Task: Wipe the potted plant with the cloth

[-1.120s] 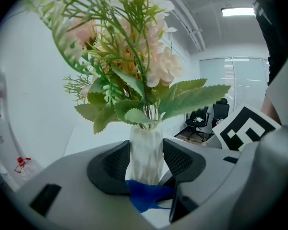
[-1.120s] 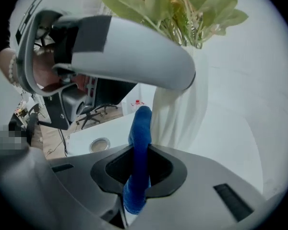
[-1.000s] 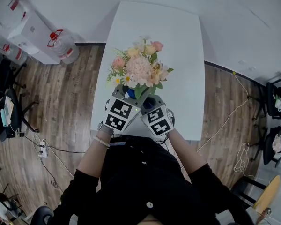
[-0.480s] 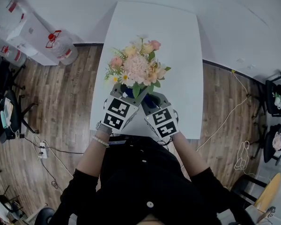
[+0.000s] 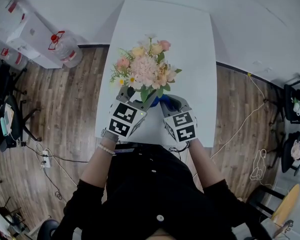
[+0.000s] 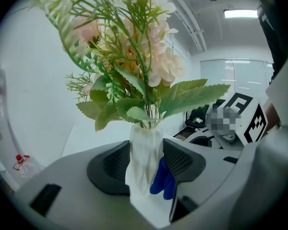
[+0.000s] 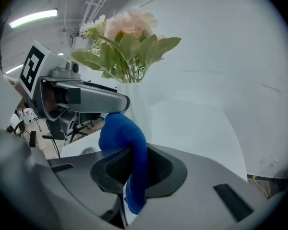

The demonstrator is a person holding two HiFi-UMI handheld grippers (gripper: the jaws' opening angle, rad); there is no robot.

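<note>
The potted plant (image 5: 145, 69), pink and peach flowers with green leaves, stands in a white faceted vase (image 6: 145, 157) on the white table (image 5: 190, 44). My left gripper (image 5: 136, 100) is shut on the vase, one pad on each side (image 6: 146, 166). A blue cloth (image 7: 127, 138) hangs folded between the jaws of my right gripper (image 7: 134, 169), which is shut on it. The cloth (image 5: 163, 101) sits at the vase's right side, low down, and its blue tip (image 6: 162, 178) shows beside the vase. In the head view the leaves hide the vase. The right gripper (image 5: 170, 104) is just right of the left one.
Both grippers work near the table's front edge. Water bottles (image 5: 65, 46) and white boxes stand on the wood floor at the left. Cables (image 5: 250, 119) run over the floor at the right, and dark chairs (image 5: 295, 104) stand by the right edge.
My right gripper has slid to the right with the blue cloth and rolled a little. The left gripper and the vase have stayed where they were.
</note>
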